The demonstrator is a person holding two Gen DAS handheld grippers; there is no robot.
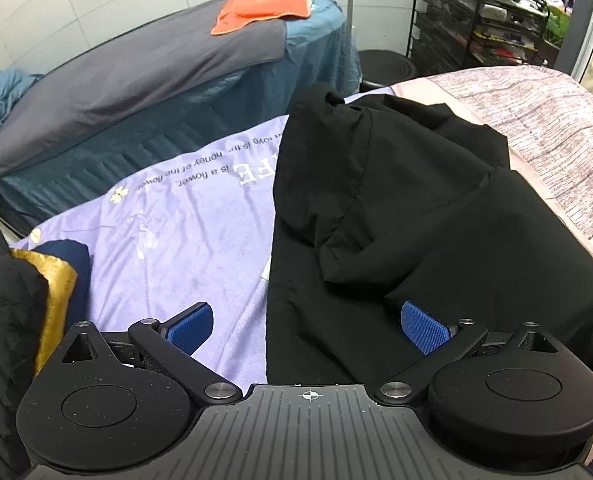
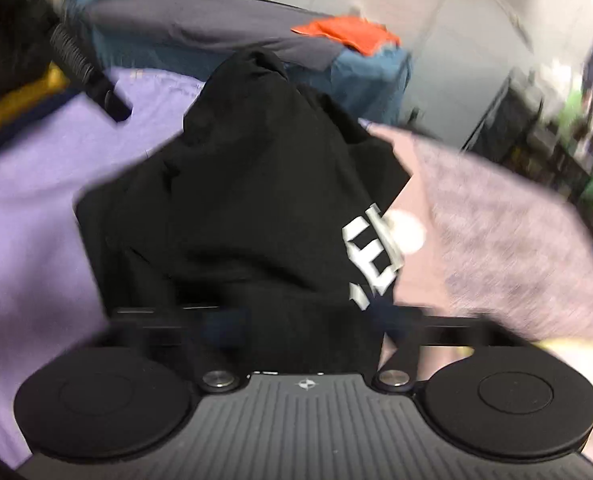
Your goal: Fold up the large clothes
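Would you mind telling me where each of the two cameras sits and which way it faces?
Left wrist: sits on the left claw, looking down over the black garment on the lilac sheet toward the orange cloth; both blue pads show, spread apart.
Right wrist: sits on the right claw, blurred, facing the same garment bunched close against its base; fingers hidden.
Shared: the garment, lilac sheet and orange cloth.

The right wrist view is smeared with motion blur, and the black garment (image 2: 256,208) covers the right gripper (image 2: 296,320), hiding its fingers. Its white lettering (image 2: 372,256) is partly folded under and unreadable. In the left wrist view, the shelf rack's (image 1: 476,20) contents are too small to identify.
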